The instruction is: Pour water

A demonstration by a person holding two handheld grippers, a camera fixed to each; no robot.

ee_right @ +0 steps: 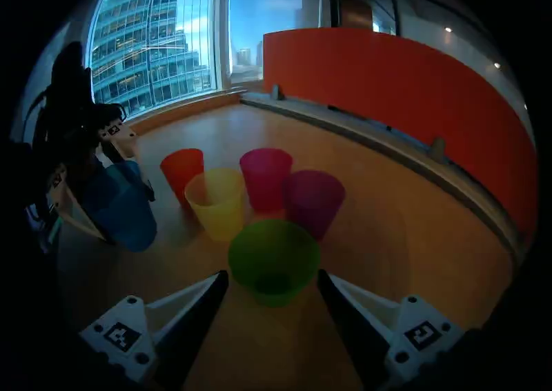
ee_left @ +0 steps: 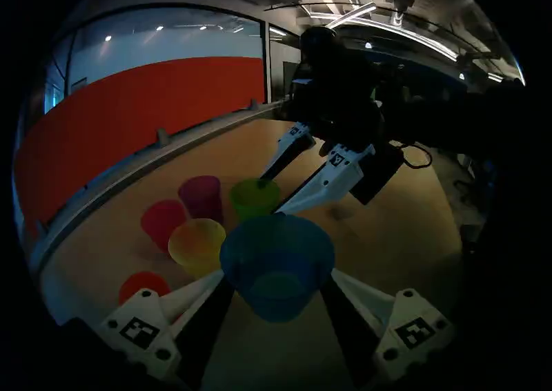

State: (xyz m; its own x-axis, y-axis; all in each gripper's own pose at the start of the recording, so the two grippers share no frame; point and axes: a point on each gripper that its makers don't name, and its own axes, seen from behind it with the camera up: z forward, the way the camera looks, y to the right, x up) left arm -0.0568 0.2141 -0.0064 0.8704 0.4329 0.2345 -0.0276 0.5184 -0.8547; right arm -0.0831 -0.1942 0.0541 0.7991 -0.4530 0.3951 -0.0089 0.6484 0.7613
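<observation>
Left claw (ee_left: 276, 278) clamped on blue cup (ee_left: 277, 260), beside cup cluster, mid-table (ee_right: 414, 239). Right claw (ee_right: 271, 275) pinching green cup (ee_right: 274, 256). Likely thin plastic: light, squashy, slick. Grip mid-wall, gently.

A high-rise office: tall windows (ee_right: 159, 46) onto towers (ee_right: 148, 39), an orange partition (ee_right: 400, 81), ceiling strip lights (ee_left: 352, 15).

Straight ahead of the right gripper (ee_right: 271, 275), beyond the green cup (ee_right: 274, 260) wedged between its fingers, the yellow cup (ee_right: 217, 201), pink cup (ee_right: 265, 174), purple cup (ee_right: 314, 198) and orange cup (ee_right: 183, 170) stand bunched, barring the way. Left, the left gripper (ee_right: 124, 208) carrying a blue cup (ee_right: 131, 224) crowds close. Right, bare wooden table (ee_right: 414, 239) lies open to the ledge (ee_right: 386, 139).
</observation>
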